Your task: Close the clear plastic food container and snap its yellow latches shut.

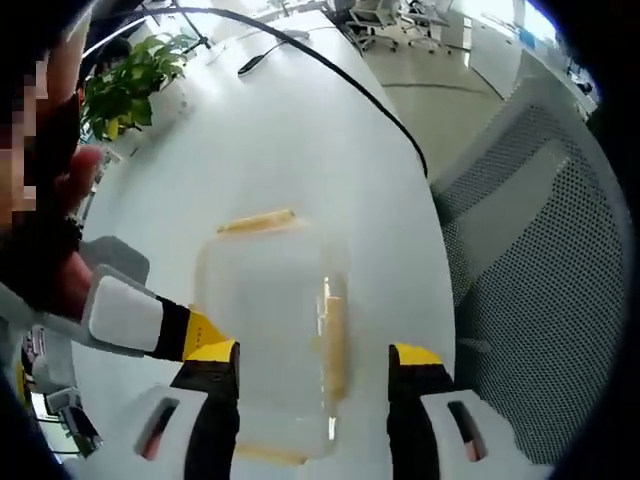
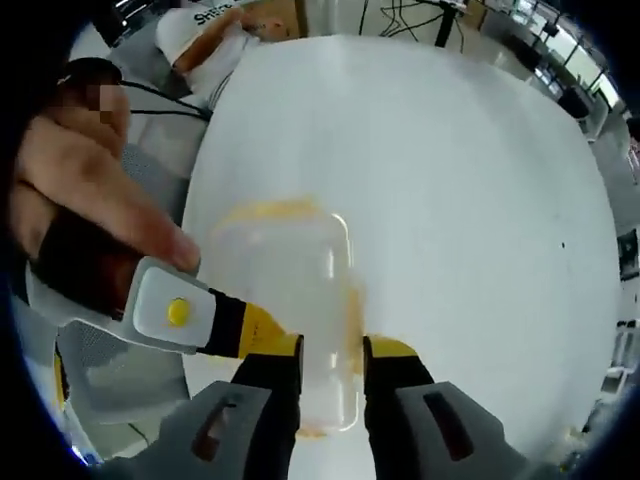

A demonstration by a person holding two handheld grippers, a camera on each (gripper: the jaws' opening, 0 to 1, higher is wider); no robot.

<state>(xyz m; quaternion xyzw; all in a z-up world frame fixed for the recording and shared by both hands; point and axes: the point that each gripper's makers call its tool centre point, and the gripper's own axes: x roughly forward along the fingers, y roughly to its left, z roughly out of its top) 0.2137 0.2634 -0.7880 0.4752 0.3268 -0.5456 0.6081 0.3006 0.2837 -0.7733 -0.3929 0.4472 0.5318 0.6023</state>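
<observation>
Clear plastic box [image 1: 270, 330] lies on the white desk [image 1: 300, 140], long axis running away from both tongs. Left tongs [image 1: 314, 362] straddle it wide open; right tongs [image 2: 332, 352] sit narrowly parted over its near edge, gripping nothing.

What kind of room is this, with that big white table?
Probably an open office or meeting area: a grey mesh-backed office chair stands by the long white table, more wheeled office chairs stand on the floor beyond, and a green potted plant sits on the table.

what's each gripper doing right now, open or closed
Left gripper: open, jaws wide on either side of the clear container.
Right gripper: jaws narrow at the container's edge; cannot tell if gripping.
</observation>
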